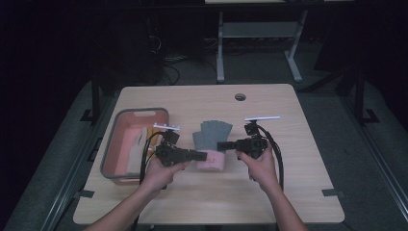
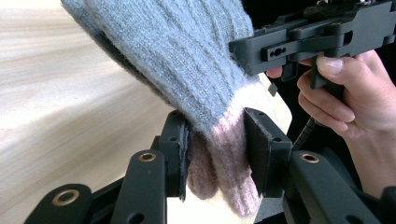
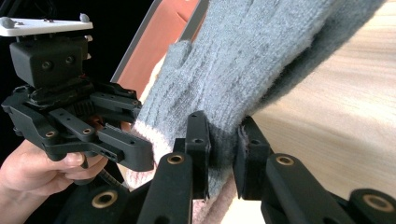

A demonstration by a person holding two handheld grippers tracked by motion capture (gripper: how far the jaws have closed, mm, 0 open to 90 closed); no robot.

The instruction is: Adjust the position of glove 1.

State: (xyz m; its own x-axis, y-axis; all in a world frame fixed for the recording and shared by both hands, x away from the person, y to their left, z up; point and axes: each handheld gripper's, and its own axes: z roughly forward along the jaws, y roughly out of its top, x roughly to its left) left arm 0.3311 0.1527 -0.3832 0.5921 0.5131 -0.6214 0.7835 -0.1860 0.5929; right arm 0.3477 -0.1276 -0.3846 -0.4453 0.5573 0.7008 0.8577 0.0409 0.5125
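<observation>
A: What is the left gripper (image 2: 217, 154) doing?
B: It is clenching the pink cuff of the grey knit glove (image 2: 187, 65), jaws pressing it from both sides.
A: And the right gripper (image 3: 223, 149)?
B: It is pinching the same glove at the cuff's opposite edge, where grey is meeting pink.
A: Where is the glove sitting?
B: It is hanging between the two grippers over the wooden table (image 1: 269, 192), its fingers pointing away from the person, just beside the pink bin (image 1: 111, 144).
</observation>
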